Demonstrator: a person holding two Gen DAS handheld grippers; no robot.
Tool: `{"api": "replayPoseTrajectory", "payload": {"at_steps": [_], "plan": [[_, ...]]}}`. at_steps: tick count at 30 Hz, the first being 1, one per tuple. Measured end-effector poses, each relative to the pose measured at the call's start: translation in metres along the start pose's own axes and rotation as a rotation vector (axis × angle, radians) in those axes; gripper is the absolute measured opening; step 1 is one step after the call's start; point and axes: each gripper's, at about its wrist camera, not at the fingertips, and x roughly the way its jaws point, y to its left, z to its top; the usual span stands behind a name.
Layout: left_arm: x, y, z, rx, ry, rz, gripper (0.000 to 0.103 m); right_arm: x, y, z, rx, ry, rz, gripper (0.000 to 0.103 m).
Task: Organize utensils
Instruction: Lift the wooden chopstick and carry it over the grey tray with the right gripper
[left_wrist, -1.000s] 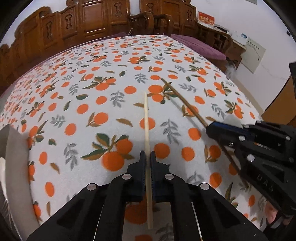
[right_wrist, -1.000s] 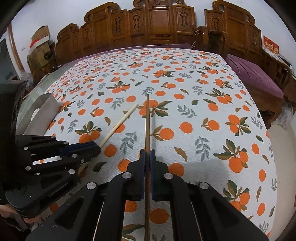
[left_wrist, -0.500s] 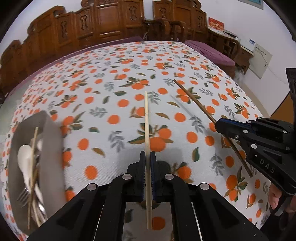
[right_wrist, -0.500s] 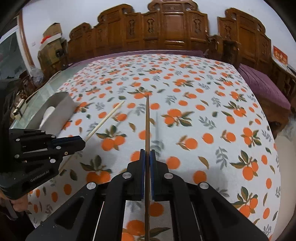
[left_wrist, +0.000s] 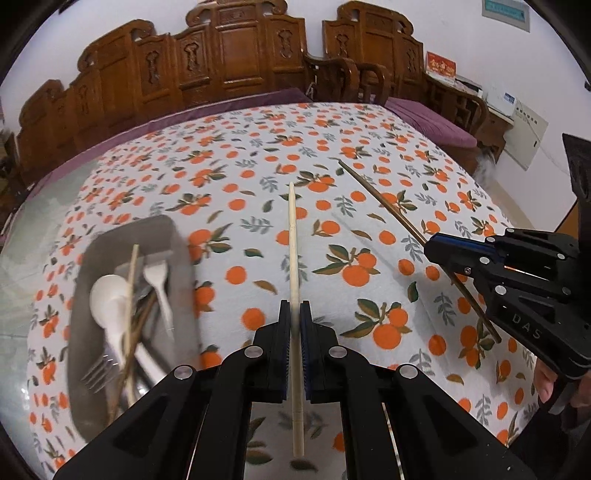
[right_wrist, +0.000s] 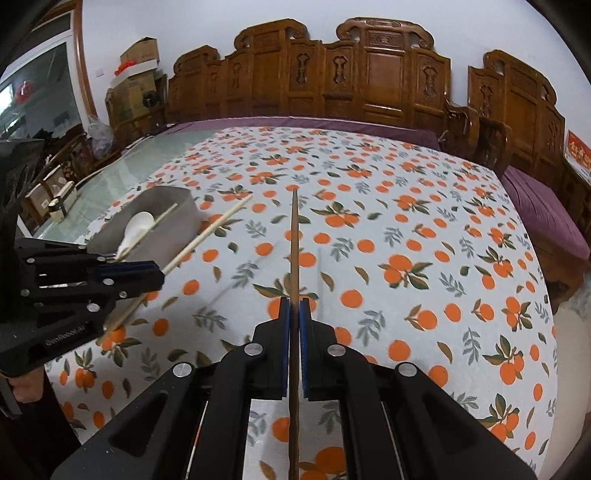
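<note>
My left gripper (left_wrist: 294, 308) is shut on a pale wooden chopstick (left_wrist: 293, 243), held above the table and pointing forward. My right gripper (right_wrist: 294, 304) is shut on a dark brown chopstick (right_wrist: 294, 243), also held above the cloth. Each gripper shows in the other's view, the right gripper (left_wrist: 432, 248) with its dark chopstick (left_wrist: 380, 199), the left gripper (right_wrist: 157, 271) with its pale chopstick (right_wrist: 210, 229). A grey tray (left_wrist: 173, 236) at the left holds a white spoon (left_wrist: 109, 299), a white fork (left_wrist: 159, 280), a metal fork (left_wrist: 98, 373) and chopsticks. The tray also shows in the right wrist view (right_wrist: 184, 212).
The table carries a white cloth with orange fruit print (left_wrist: 354, 273). Carved wooden chairs (left_wrist: 240, 62) stand along the far edge, with purple cushions (right_wrist: 546, 218) at the right. A glass-topped strip (right_wrist: 147, 162) and cardboard boxes (right_wrist: 136, 85) lie at the left.
Both grippers have risen and pulled back with their chopsticks. The left gripper's view has swung so the grey tray with utensils has come into full view at its left.
</note>
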Motion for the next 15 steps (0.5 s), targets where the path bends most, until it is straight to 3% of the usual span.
{"api": "replayPoseTrajectory", "payload": {"at_steps": [15], "plan": [[-0.067,0.066,-0.009,-0.061,-0.078,0.049,0.004,-0.021,0.037,0.016,-0.007,-0.042,0.037,0.006]]}}
